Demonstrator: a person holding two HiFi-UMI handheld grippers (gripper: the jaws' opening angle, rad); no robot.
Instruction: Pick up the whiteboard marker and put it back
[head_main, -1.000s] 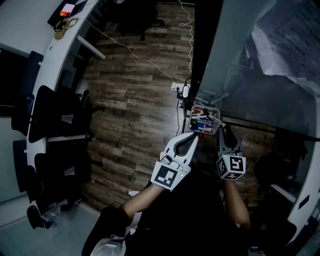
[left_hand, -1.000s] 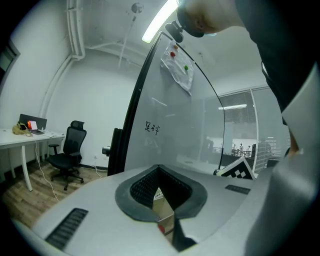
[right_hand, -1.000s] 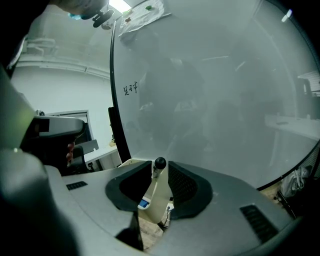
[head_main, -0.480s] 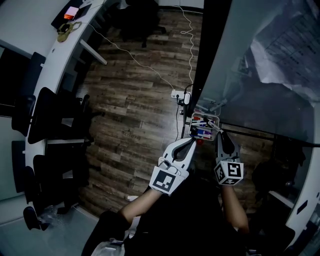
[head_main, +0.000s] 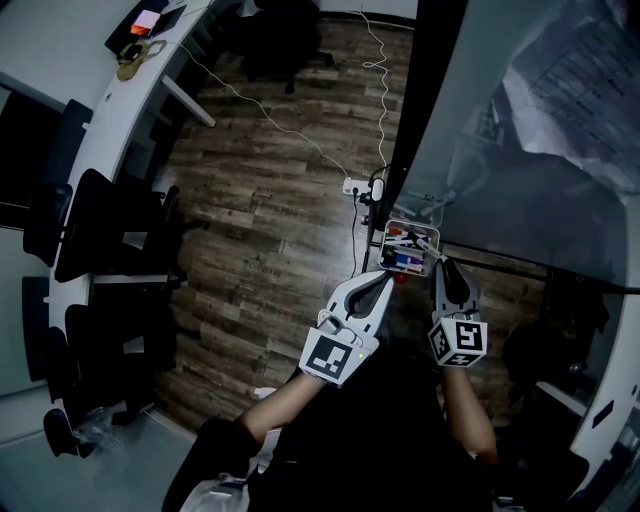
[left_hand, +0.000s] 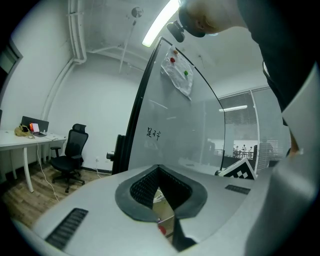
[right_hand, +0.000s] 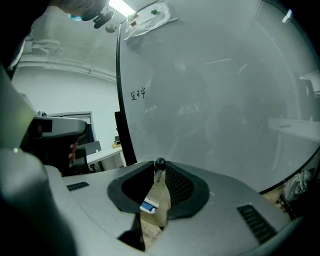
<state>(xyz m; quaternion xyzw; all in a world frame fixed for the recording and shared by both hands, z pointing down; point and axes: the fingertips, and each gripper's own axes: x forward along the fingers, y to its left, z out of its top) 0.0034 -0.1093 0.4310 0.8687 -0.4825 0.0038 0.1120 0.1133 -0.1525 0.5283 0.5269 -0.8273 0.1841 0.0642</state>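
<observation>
Whiteboard marker, white-bodied with a black end and a blue label (right_hand: 154, 194), sits clamped between the jaws of the right tool (right_hand: 159, 175), so the pick-up looks done and the putting back is what remains. Its long axis runs along the jaws, black end poking out just past the tips and pointing forward and a little to the left. In the head view, that free end reaches over the near right corner of the small clear tray of coloured markers (head_main: 385, 243), which hangs just ahead of the right tool at the foot of the large grey glass whiteboard (head_main: 520, 150).

My reading is that the marker needs only a short push forward and down before release, with its length turned to match the pens already lying there.

Of the 2 tools, the right is plainly nearer the tray's open top. The left tool (head_main: 381, 282) has its jaws drawn together on nothing and points at the tray's near left side, just short of it, above the dark wood-plank floor (head_main: 280, 200).
</observation>
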